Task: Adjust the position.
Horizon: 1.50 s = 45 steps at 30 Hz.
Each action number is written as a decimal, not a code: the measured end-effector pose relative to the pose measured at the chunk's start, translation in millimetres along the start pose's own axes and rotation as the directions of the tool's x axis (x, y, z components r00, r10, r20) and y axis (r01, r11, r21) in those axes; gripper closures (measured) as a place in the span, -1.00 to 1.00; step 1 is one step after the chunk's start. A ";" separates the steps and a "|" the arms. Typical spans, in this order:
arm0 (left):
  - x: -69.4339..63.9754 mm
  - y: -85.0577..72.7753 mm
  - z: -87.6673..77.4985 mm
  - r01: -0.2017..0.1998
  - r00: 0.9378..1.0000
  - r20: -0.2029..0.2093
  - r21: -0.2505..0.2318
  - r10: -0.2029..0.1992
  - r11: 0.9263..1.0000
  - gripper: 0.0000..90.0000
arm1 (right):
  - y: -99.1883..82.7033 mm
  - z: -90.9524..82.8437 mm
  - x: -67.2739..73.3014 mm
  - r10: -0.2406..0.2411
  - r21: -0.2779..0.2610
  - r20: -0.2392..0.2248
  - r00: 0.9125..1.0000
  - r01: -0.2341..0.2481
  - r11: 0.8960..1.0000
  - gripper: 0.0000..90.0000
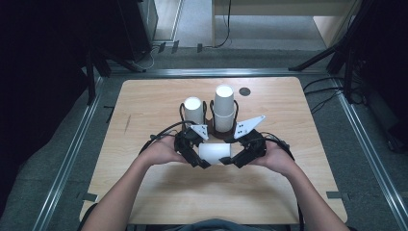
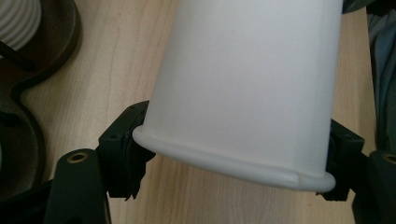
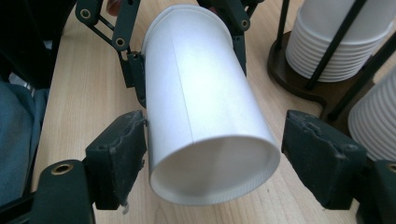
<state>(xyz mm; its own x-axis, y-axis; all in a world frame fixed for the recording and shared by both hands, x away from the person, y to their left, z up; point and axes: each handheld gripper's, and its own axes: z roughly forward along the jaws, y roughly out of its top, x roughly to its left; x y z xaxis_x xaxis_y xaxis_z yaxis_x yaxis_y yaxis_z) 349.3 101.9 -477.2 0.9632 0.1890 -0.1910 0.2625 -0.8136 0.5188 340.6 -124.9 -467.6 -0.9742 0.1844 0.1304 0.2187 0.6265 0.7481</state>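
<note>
Lighting: dim overhead source; the bench [image 1: 159,192] is lit while its surroundings fall to near black. Shadows: soft, beneath the forearms. Glare: none; the white cup [image 3: 205,112] reads evenly grey-white. Focus: high view slightly soft; close gripper views sharp, mildly blurred at the cup's nearest rim.

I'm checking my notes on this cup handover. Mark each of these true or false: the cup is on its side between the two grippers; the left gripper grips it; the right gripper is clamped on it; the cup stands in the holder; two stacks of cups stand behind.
1. The paper cup lies on its side between the two grippers. True.
2. The left gripper grips it near the rim. True.
3. The right gripper is clamped on it. False: one pad is clear of the cup's base end.
4. The cup stands in the holder. False: it is in front of it, at the grippers.
5. Two cup stacks stand behind. True.
</note>
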 end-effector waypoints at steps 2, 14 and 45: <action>-0.7 1.4 0.8 -0.004 1.000 0.007 0.017 0.004 1.000 -0.42 | 0.0 4.0 0.6 -0.003 0.009 -0.033 0.999 0.004 1.000 -0.44; -5.2 1.6 -2.4 -0.038 0.999 -0.006 -0.020 0.037 0.999 -0.49 | 4.4 8.0 5.5 -0.045 0.043 -0.047 0.998 0.047 0.998 -0.26; -10.3 -4.8 -19.5 0.060 0.998 0.018 -0.335 -0.058 0.940 -0.71 | 3.2 -18.4 0.0 -0.038 -0.100 -0.050 0.998 0.033 0.994 -0.28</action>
<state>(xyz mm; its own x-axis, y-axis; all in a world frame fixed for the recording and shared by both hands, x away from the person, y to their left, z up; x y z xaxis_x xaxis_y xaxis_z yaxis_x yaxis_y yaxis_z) 339.2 114.6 -461.5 0.9454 0.2258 -0.2352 0.3240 -0.5696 0.7554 340.3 -136.9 -453.2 -0.9833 0.1224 0.1344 0.1800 0.5536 0.8131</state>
